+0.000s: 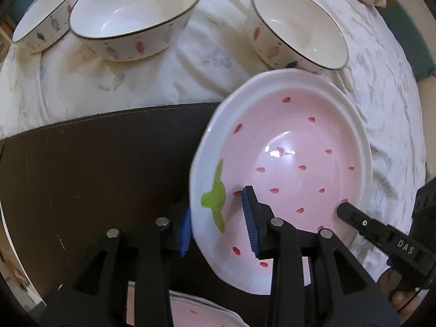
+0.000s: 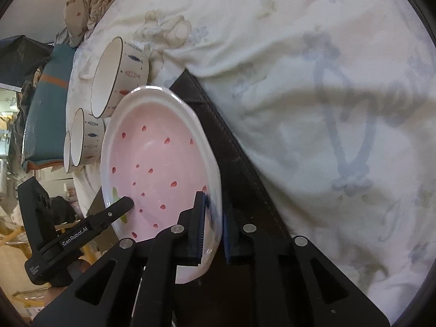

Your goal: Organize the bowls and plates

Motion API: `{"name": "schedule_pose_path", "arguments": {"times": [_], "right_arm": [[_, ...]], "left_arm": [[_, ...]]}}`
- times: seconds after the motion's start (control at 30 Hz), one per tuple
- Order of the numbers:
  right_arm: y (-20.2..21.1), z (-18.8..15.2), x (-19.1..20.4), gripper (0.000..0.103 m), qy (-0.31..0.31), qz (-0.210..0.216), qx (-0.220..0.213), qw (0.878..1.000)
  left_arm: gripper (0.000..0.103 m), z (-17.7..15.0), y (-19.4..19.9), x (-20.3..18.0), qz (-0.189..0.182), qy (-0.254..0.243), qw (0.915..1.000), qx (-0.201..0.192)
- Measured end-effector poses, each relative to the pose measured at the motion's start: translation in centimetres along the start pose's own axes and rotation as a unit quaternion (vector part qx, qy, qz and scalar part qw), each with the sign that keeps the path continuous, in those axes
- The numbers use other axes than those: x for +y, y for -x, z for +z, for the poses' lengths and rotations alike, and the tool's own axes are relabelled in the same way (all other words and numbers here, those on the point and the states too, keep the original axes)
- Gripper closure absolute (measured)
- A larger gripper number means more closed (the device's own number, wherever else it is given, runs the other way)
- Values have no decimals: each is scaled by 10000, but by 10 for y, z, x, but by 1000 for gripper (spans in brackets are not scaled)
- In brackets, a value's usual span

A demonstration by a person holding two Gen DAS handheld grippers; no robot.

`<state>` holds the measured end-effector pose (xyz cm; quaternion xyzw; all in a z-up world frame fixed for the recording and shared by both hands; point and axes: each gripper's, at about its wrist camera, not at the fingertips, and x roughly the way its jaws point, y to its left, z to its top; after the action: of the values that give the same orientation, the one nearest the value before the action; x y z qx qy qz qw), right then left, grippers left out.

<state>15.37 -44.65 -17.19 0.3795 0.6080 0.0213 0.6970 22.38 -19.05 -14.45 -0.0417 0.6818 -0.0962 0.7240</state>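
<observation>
With both the left gripper and right gripper clamped on opposite rims of the pink strawberry plate, we should keep it level and move both hands together.

Spread over with a pale floral cloth (perhaps a bed), bearing three fish-patterned bowls and a dark brown mat.

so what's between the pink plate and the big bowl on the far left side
In the left wrist view, only wrinkled white cloth lies between the pink plate and the big bowl; nothing stands there.
</observation>
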Motion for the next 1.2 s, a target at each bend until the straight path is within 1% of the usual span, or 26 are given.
{"name": "schedule_pose_path", "arguments": {"times": [0.1, 0.17, 0.27, 0.33, 0.47, 0.53, 0.67, 0.7, 1.03, 1.1, 1.2], "right_arm": [[-1, 1, 1, 86, 10, -21, -19, 10000], [0, 0, 2, 85, 36, -51, -28, 10000], [2, -5, 10, 84, 301, -229, -21, 9993], [3, -8, 13, 84, 354, -182, 5, 9992], [15, -10, 20, 84, 518, -92, -123, 9985], [21, -12, 23, 84, 573, -46, -179, 9982], [29, -18, 29, 84, 718, -128, -214, 9971], [31, -20, 29, 84, 716, -106, -200, 9972], [51, -45, 59, 84, 1160, -59, -357, 9926], [50, -53, 66, 84, 1279, -72, -320, 9912], [49, -67, 76, 84, 1459, -87, -232, 9890]], "left_arm": [[70, -2, 1, -6, 82, -121, 9999, -72], [70, -3, 2, -7, 90, -77, 9999, -73], [70, -6, 4, -11, 111, -44, 9999, -89], [70, -11, 11, -11, 43, -32, 9999, -119], [70, -19, 28, -11, -61, 25, 9997, -225], [70, -21, 40, -3, -116, 32, 9995, -278], [70, -26, 55, 0, -113, -34, 9992, -375], [70, -27, 54, -1, -112, -51, 9991, -395], [70, -56, 98, 26, -160, -14, 9977, -661], [70, -64, 105, 35, -126, 1, 9974, -704], [70, -75, 116, 49, -173, 62, 9969, -768]]}}
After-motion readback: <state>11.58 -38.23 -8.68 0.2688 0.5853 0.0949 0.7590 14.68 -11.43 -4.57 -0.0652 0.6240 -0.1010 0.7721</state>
